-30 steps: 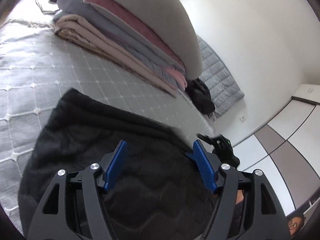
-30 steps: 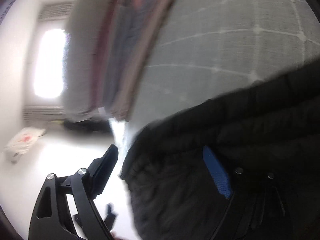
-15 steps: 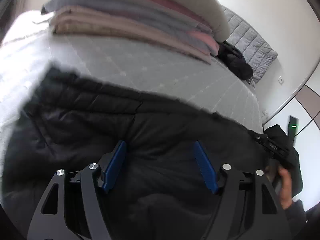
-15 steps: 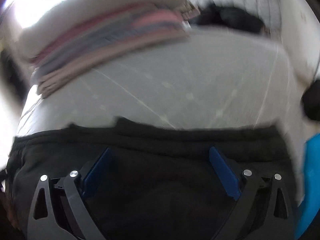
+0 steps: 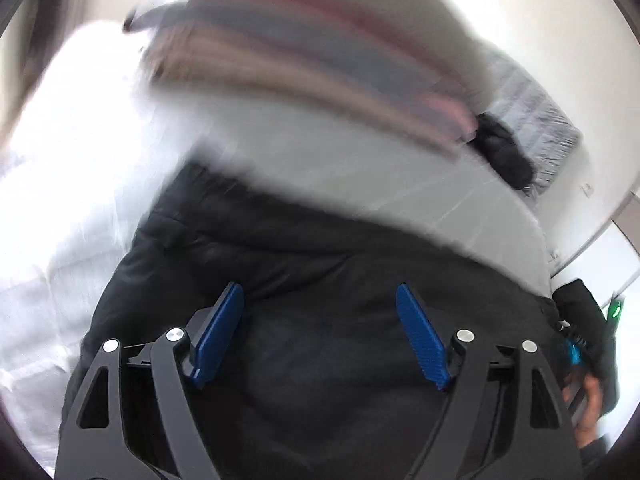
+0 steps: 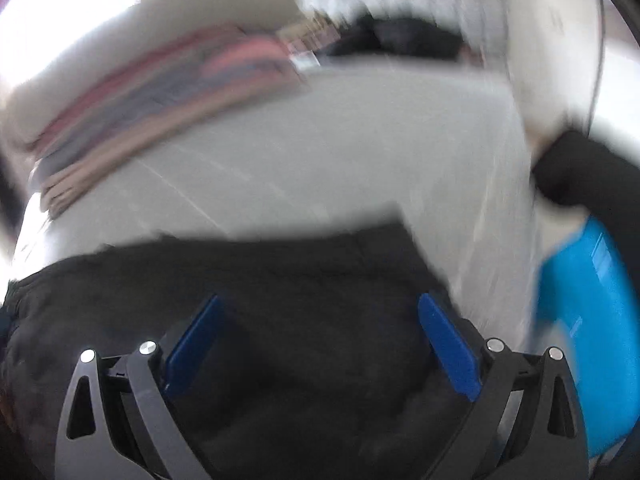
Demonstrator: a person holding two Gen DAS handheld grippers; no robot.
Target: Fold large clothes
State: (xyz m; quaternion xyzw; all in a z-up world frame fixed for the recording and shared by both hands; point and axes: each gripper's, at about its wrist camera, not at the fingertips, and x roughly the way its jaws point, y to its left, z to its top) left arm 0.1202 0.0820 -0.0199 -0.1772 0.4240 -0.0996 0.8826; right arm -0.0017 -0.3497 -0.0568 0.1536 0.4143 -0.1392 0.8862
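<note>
Both grippers are hovering over the black jacket [image 5: 320,264] spread on the bed [image 6: 320,152]. The left gripper [image 5: 320,320] and right gripper [image 6: 316,328] have just been opening their fingers wide, nothing gripped. Next, each needs a near hem to pinch.

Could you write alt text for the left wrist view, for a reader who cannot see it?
The left gripper, its blue-padded jaws open and just widening with nothing pinched, hangs over a black puffy jacket spread on a grey bed. Behind it, blurred, is a stack of folded bedding. A hand shows at the lower right edge.
</note>
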